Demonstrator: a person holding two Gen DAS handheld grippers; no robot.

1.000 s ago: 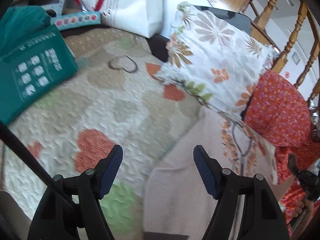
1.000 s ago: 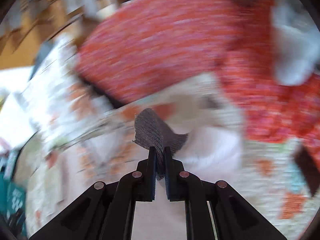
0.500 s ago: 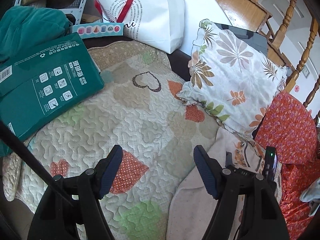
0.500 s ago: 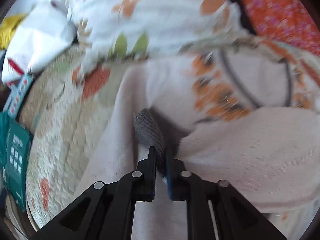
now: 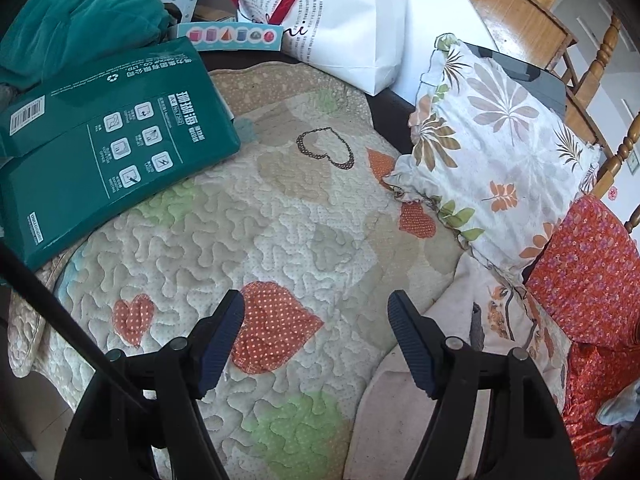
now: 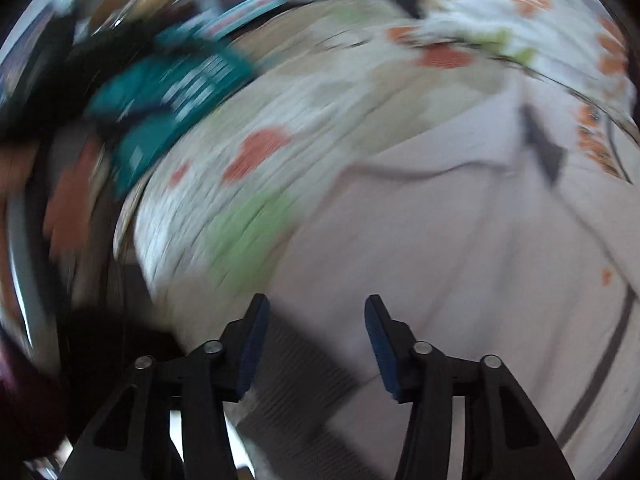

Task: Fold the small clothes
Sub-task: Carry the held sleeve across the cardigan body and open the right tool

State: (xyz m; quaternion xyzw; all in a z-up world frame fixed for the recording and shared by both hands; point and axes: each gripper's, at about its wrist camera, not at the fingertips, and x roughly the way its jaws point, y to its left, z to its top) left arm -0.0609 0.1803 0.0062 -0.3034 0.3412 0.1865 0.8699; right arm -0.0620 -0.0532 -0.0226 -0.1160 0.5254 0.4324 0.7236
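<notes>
A pale pink small garment [image 5: 404, 400] with a grey cuff and an orange print lies on the quilted heart-pattern cover [image 5: 280, 220], at the lower right of the left wrist view. My left gripper [image 5: 316, 340] is open and empty above the quilt, just left of the garment's edge. In the blurred right wrist view the garment [image 6: 460, 240] fills the right half, with a grey ribbed band [image 6: 300, 380] under the jaws. My right gripper [image 6: 316, 344] is open over it and holds nothing.
A green box [image 5: 104, 144] lies at the quilt's left. A white paper bag [image 5: 340, 20] stands at the back. A floral pillow [image 5: 492, 152] and red floral fabric [image 5: 592, 280] lie on the right. Wooden chair rails [image 5: 600, 60] stand behind.
My right gripper opened and let go of the grey ribbed cuff, then swung left over the garment. My left gripper stayed open and drifted slightly over the quilt.
</notes>
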